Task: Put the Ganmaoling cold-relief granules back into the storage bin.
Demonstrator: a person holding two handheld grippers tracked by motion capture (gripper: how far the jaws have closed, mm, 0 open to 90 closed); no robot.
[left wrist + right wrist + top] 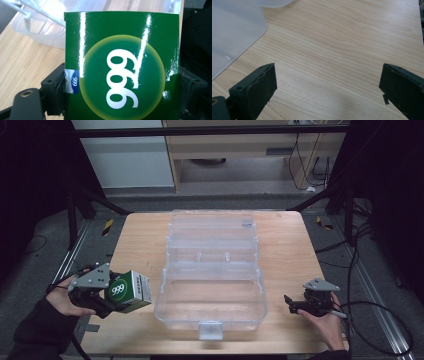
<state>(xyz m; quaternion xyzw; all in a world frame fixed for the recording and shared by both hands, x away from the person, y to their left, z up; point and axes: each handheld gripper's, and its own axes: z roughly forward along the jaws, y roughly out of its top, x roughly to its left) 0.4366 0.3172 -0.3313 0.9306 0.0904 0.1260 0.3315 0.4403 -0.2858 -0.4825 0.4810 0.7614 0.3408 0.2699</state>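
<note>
The left gripper [116,296] holds a green box [130,291] marked "999" off the left front corner of the table [287,245], just left of the clear case [211,270]. In the left gripper view the box [122,65] stands between the two black jaws, and both pads press on its sides, so the jaws are clamped on it. One glossy green face with a yellow-rimmed circle and the white digits faces the camera, and a small blue label sits on the box's edge by one pad. Whether the box hangs above the wood or brushes it is hard to judge from the high view; it seems to be lifted.

The case is open, with its lid laid back toward the far side of the table and a white latch at the near rim.

The right gripper [292,303] rests in the person's hand near the right front corner, apart from the case. In the right gripper view its jaws stand wide apart over bare wood [342,50], with nothing between them, and a corner of the case [234,30] lies at the left.
</note>
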